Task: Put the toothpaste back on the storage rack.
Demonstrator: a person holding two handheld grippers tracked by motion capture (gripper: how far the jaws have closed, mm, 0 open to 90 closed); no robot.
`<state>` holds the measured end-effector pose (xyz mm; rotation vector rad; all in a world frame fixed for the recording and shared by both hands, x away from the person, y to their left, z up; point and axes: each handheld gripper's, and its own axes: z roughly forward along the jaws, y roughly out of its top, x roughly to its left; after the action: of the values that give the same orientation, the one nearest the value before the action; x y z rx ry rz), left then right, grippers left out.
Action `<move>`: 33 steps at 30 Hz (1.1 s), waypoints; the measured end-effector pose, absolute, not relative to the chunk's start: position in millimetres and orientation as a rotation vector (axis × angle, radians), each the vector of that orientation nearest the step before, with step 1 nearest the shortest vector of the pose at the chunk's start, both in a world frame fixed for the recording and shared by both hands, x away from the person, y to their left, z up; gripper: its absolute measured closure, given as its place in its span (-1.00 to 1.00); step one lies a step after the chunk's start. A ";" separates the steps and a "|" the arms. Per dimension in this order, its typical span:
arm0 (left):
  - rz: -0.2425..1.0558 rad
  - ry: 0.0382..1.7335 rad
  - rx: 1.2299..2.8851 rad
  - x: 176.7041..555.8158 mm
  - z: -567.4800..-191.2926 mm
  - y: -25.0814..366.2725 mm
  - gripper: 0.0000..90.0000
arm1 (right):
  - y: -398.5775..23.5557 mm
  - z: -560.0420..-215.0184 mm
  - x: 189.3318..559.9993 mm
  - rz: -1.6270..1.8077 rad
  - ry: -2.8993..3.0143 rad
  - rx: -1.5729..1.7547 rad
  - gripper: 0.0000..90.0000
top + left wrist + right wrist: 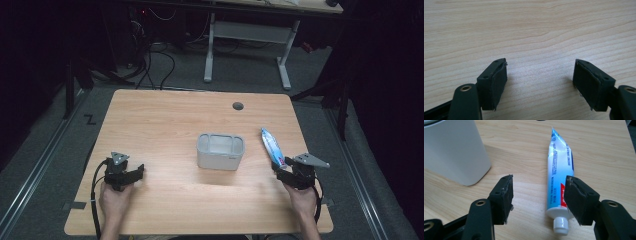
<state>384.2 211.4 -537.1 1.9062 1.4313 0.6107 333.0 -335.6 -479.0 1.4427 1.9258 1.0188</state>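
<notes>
High view shows our left tool (pixel 134 172) released over bare desk (pixel 165 120), well apart from the white container (pixel 220 151). Our right tool (pixel 537 195) is released too, its jaws spread; the toothpaste tube (pixel 559 170) lies by its right jaw, perhaps touching it, cap toward us.

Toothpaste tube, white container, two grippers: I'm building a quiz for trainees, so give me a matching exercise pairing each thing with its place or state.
Things:
1. toothpaste tube
2. white container
3. left gripper
4. right gripper

Places or states:
A. open over bare wood
B. stands at the table's middle
C. lies flat, cap toward the person
D. open, one of its fingers over the tube's cap end

Pairs: 1-C, 2-B, 3-A, 4-D
</notes>
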 end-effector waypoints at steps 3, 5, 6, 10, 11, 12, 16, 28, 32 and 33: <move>0.611 1.432 1.906 384.2 -537.1 211.4 -0.38 | -337.9 -475.4 336.7 1.021 1.921 1.442 -0.12; 0.610 1.432 1.906 384.2 -537.1 211.4 -0.38 | -339.6 -473.7 339.1 1.024 1.910 1.440 -0.14; 0.610 1.432 1.906 384.2 -537.2 211.4 -0.38 | -340.1 -473.0 340.1 1.023 1.908 1.441 -0.14; 0.610 1.432 1.906 384.1 -537.1 211.5 -0.38 | -341.1 -470.7 345.3 1.004 1.905 1.454 -0.14; 0.610 1.432 1.906 384.1 -537.1 211.5 -0.38 | -341.4 -470.7 346.6 1.000 1.909 1.459 -0.14; 0.610 1.432 1.907 384.1 -537.1 211.5 -0.38 | -341.7 -470.7 347.8 0.995 1.913 1.457 -0.13; 0.610 1.432 1.906 384.1 -537.1 211.5 -0.38 | -342.5 -468.5 352.6 0.980 1.913 1.468 -0.11; 0.610 1.432 1.906 384.2 -537.1 211.4 -0.38 | -341.4 -455.3 364.9 0.945 1.867 1.433 -0.09; 0.611 1.431 1.906 384.2 -537.2 211.4 -0.38 | -342.1 -453.1 371.3 0.930 1.888 1.428 -0.08; 0.611 1.432 1.906 384.2 -537.2 211.3 -0.38 | -342.0 -452.4 372.8 0.930 1.887 1.437 -0.07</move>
<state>384.2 211.3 -537.2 1.9056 1.4315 0.6106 372.8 -342.0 -452.4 1.4365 1.8870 0.9301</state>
